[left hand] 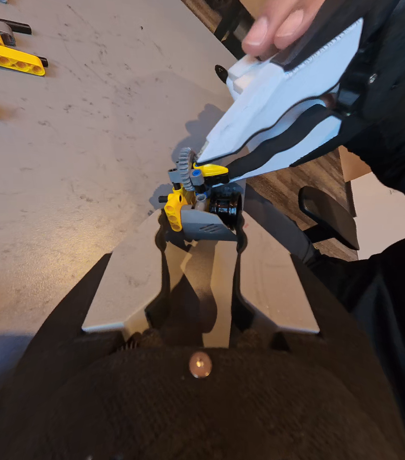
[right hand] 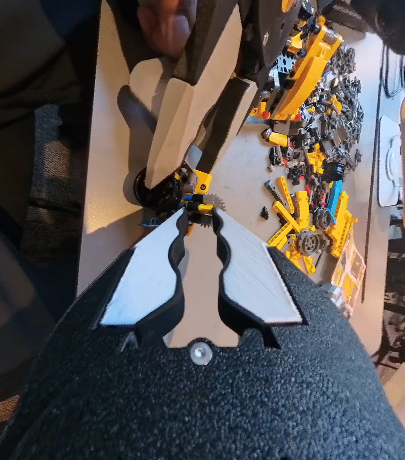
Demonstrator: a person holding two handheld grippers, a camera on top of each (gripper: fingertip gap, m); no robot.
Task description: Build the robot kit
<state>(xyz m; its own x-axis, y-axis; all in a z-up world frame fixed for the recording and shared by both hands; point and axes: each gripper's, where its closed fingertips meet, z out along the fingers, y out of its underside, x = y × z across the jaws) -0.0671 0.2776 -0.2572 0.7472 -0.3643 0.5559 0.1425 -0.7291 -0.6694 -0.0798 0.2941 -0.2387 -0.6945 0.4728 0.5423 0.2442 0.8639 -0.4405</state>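
At frame centre, above the worktop [left hand: 72, 149], both grippers clamp one small toy-brick assembly [left hand: 196, 199]. The left gripper [left hand: 200, 224] braces its grey panel and wheel end; the right gripper [right hand: 197, 211] pinches the yellow piece beside the gear [left hand: 185, 169], so each steadies an opposite end.

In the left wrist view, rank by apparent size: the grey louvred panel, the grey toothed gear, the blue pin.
1. Grey louvred panel, nearest the camera, so partly inflated.
2. Grey toothed gear, seen edge-on.
3. Blue pin.
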